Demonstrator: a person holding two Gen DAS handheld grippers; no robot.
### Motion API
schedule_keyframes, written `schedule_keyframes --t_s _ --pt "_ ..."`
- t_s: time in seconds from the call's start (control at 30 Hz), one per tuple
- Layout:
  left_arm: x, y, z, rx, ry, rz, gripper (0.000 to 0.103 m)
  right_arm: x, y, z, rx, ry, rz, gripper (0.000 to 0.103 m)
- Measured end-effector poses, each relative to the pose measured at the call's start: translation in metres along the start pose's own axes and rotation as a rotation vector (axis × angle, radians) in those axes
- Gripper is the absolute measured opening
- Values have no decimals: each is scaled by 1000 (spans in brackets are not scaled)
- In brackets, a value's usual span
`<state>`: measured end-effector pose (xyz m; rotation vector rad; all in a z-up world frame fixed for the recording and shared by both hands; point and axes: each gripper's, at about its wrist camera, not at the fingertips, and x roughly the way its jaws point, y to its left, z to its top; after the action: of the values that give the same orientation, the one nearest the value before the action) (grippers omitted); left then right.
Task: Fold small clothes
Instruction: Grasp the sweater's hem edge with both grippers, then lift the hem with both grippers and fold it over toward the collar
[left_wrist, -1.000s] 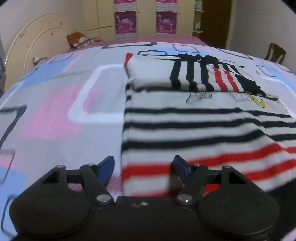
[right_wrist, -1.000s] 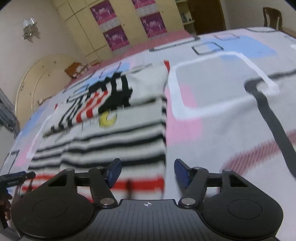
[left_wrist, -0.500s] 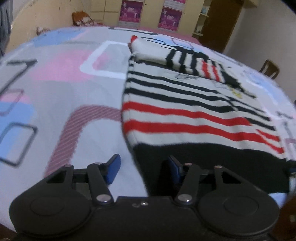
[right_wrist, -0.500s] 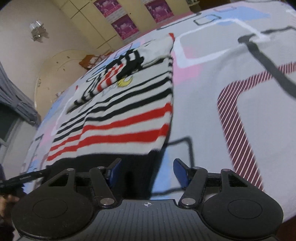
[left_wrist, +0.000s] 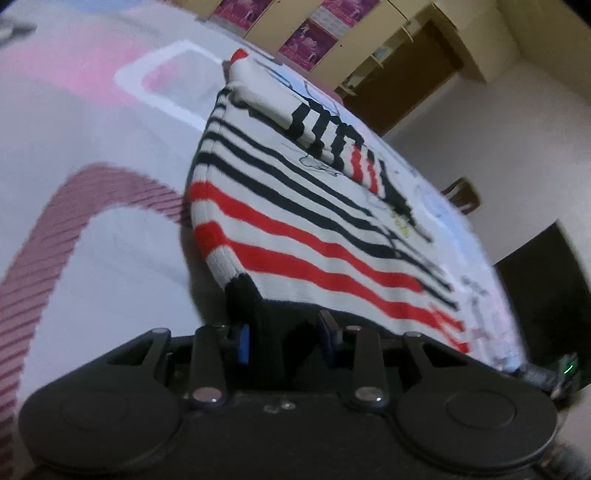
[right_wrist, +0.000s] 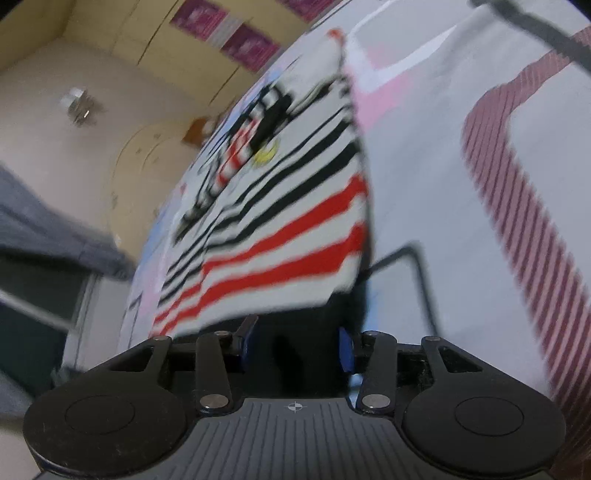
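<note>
A white knit sweater (left_wrist: 314, 240) with black and red stripes lies flat on the patterned bed cover (left_wrist: 92, 147). Its sleeves (left_wrist: 266, 96) are folded across the far end. My left gripper (left_wrist: 285, 338) sits at the near left corner of the black hem (left_wrist: 243, 295). Its jaws are closing with the hem between the blue pads (left_wrist: 242, 341). In the right wrist view the sweater (right_wrist: 295, 236) runs away to the upper left. My right gripper (right_wrist: 295, 348) is at the near right corner of the hem (right_wrist: 332, 314), jaws closing with the black cloth between them.
The bed cover (right_wrist: 443, 184) spreads wide on both sides of the sweater. Behind the bed stand a wardrobe with purple posters (left_wrist: 306, 37), a dark doorway (left_wrist: 406, 74) and a chair (left_wrist: 461, 192). A curved headboard (right_wrist: 147, 158) and a grey curtain (right_wrist: 44, 229) are at the left.
Both grippers have drawn back from over the striped body to the near black hem, dropped lower and rolled. Their jaws have narrowed around the hem corners.
</note>
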<state>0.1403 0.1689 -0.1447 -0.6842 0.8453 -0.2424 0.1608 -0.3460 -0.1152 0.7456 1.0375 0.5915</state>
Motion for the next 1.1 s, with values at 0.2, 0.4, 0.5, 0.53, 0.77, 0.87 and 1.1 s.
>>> schedule_keyframes --t_s 0.2,0.4,0.5,0.53,0.77,0.87,1.1 --pt "5 0 -2 -27 -36 5 27 9 0 0 0 12 1 7" --pt "-18 -4 -12 -53 -168 60 7 -23 16 5 -106 -102 59 5" --pt "-11 3 -19 -75 -143 99 7 -19 8 6 -104 -82 19 5" --pt "-13 4 -18 -96 -153 91 7 -18 5 7 -89 -84 23 5" --pt "-27 -19 11 -90 -224 46 7 -27 36 39 -150 -175 75 5" --pt "-26 -31 41 -80 -266 14 7 -26 50 66 -171 -232 85 5" --pt "15 -54 140 -61 -297 -62 7 -3 77 151 -160 -312 51 5"
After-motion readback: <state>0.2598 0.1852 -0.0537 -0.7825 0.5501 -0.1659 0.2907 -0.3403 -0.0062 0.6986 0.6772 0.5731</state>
